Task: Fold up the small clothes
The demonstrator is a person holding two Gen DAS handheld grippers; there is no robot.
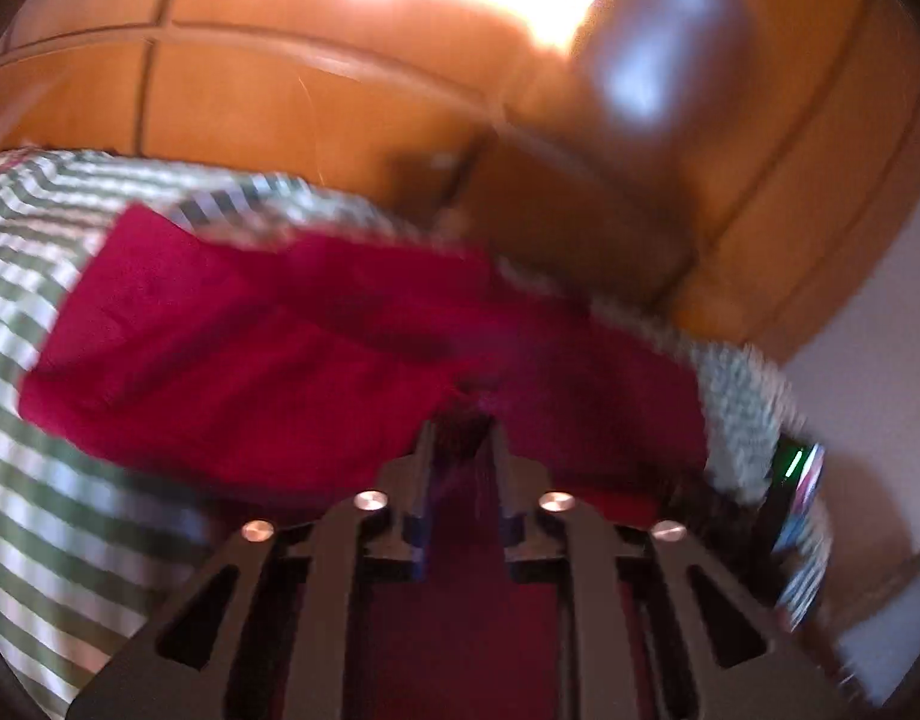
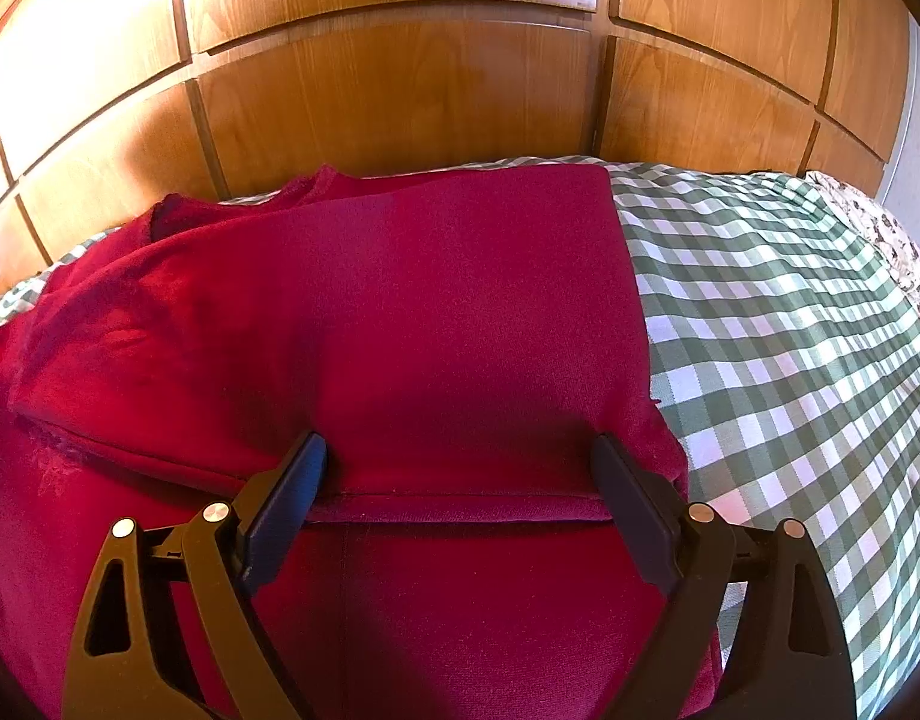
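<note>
My left gripper (image 1: 460, 420) pinches a bunch of the red garment (image 2: 399, 312). My right gripper (image 2: 460, 462) is spread wide, pads resting on it. Garment lies on the checked bedspread (image 2: 790, 360), long axis left-right, neckline toward the wooden panels (image 2: 399, 90).

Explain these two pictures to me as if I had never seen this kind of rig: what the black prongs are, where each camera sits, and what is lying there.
No robot here: a person holds a two-finger gripper in each hand, each carrying a wide-angle camera that looks out along its fingers. The blurred picture comes from the left gripper, the sharp one from the right gripper. A red garment, partly folded, lies on a green and white checked cloth, with wooden panelling behind. The left jaws stand nearly together with red fabric between them, though blur hides whether they pinch it. The right jaws stand wide apart, their tips resting on the garment by a folded edge, gripping nothing.
</note>
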